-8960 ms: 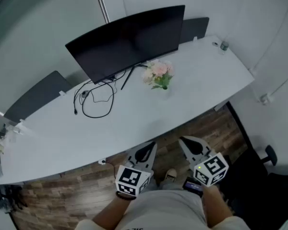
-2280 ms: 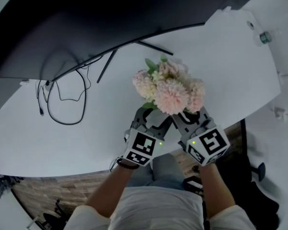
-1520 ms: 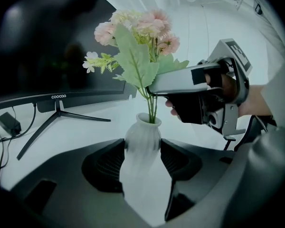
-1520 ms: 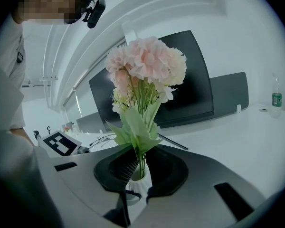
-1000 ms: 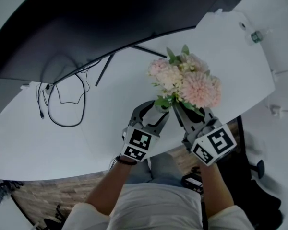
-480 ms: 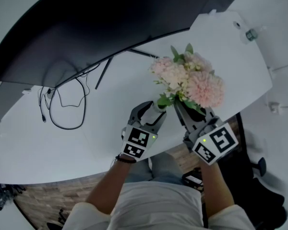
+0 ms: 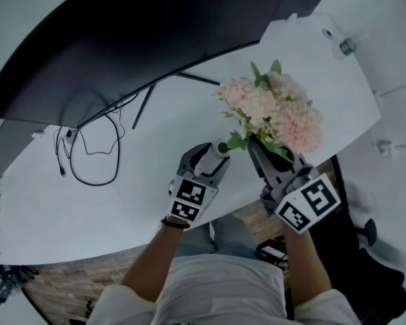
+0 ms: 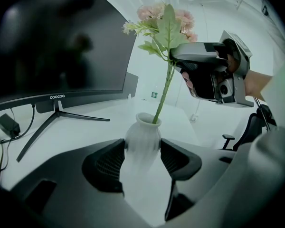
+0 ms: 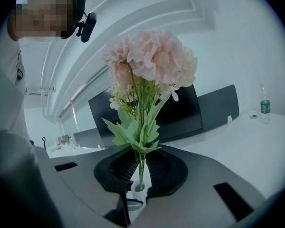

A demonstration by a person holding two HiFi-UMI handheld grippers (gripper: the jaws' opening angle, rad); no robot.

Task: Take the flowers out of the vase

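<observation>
A small white vase stands on the white table, and my left gripper is shut on its body from both sides. In the head view the vase peeks out between the left gripper's fingers. A bunch of pink flowers with green leaves is lifted on its thin stems, whose lower ends still enter the vase mouth. My right gripper is shut on those stems just above the vase mouth. The right gripper sits to the right of the left one.
A wide dark curved monitor stands behind the vase, its thin stand legs spread on the table. A looped black cable lies at the left. A water bottle stands at the far right corner. An office chair is beyond the table edge.
My right gripper has risen with the flowers, drawing the stems further out of the vase and carrying the blooms up and right. The left gripper and vase have stayed put.
</observation>
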